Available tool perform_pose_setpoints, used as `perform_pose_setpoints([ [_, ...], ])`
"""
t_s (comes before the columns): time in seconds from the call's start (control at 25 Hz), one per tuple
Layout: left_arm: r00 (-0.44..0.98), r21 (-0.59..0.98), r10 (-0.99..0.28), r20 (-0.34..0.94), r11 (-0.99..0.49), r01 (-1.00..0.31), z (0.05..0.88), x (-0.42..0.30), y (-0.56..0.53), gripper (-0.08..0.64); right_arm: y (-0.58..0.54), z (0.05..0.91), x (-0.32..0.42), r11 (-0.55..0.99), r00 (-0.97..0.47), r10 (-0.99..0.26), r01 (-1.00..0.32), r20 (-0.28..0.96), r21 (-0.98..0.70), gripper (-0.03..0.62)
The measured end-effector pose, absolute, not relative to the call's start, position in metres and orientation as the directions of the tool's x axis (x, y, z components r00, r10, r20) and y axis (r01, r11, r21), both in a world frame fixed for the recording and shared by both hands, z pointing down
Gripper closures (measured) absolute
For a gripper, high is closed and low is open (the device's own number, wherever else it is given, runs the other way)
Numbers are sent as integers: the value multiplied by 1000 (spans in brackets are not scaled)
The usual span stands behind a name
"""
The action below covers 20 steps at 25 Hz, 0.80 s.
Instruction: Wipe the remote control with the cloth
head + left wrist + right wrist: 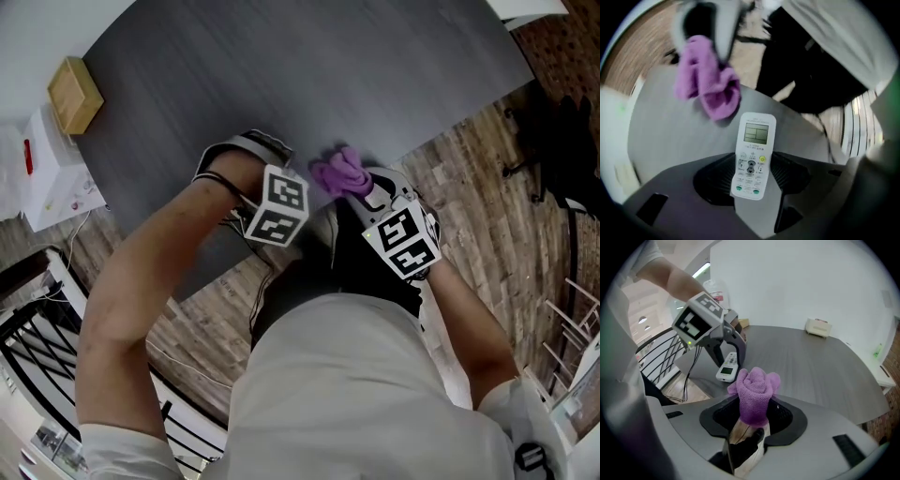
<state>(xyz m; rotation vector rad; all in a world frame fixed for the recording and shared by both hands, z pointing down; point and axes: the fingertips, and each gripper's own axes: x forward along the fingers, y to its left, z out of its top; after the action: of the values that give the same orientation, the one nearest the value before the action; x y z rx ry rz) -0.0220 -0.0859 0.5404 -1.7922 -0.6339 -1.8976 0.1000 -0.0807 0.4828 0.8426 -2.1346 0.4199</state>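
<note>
The white remote control (752, 154) lies flat on the grey table (670, 140), screen up. My left gripper (751, 183) points straight down over it, jaws either side of its button end; a thin gap shows at one pad, so it stands open. In the right gripper view the left gripper (726, 356) straddles the remote control (727, 367) near the table's near corner. My right gripper (752, 416) is shut on a bunched purple cloth (754, 392), held just above the table beside the remote. In the head view, the cloth (339, 173) sticks out of the right gripper (361, 190); the left gripper (246, 150) hides the remote.
A wooden box (75, 94) and a white box (56, 178) sit past the table's left end. A small cream box (818, 326) rests near the table's far edge. A metal railing (661, 357) and wood floor lie just beyond the near table edge.
</note>
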Motion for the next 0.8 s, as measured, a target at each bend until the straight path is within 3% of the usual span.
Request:
perform_pose_setpoints([
  [0.08, 131, 145, 178, 975, -963, 228, 528, -20, -84, 327, -85, 478, 107, 694, -478, -454, -719, 752, -39, 431],
  [0.12, 271, 253, 249, 930, -967, 21, 519, -17, -84, 328, -88, 475, 110, 677, -480, -472, -735, 740, -45, 431],
  [0.2, 601, 532, 281, 748, -796, -290, 495, -11, -87, 330, -98, 468, 110, 655, -478, -510, -755, 715, -37, 431],
  [0.24, 754, 676, 233, 615, -648, -351, 480, -8, -90, 330, -106, 462, 105, 653, -477, -532, -757, 700, -19, 431],
  [0.28, 872, 800, 152, 465, -493, -341, 464, -7, -93, 330, -117, 453, 98, 657, -478, -560, -754, 677, 11, 432],
  [0.36, 979, 943, -24, 205, -262, -204, 438, -7, -96, 330, -145, 421, 75, 676, -488, -632, -726, 602, 122, 433],
  [0.44, 991, 979, -115, 63, -187, -84, 424, -6, -91, 331, -169, 387, 41, 721, -538, -663, -647, 521, 249, 432],
  [0.6, 979, 983, -200, -31, -183, -6, 412, -13, -84, 331, -142, 373, -26, 872, -710, -489, -384, 506, 303, 433],
  [0.8, 917, 981, -376, -131, -184, 65, 399, -55, -98, 331, -99, 378, -37, 937, -773, -350, -295, 530, 189, 434],
])
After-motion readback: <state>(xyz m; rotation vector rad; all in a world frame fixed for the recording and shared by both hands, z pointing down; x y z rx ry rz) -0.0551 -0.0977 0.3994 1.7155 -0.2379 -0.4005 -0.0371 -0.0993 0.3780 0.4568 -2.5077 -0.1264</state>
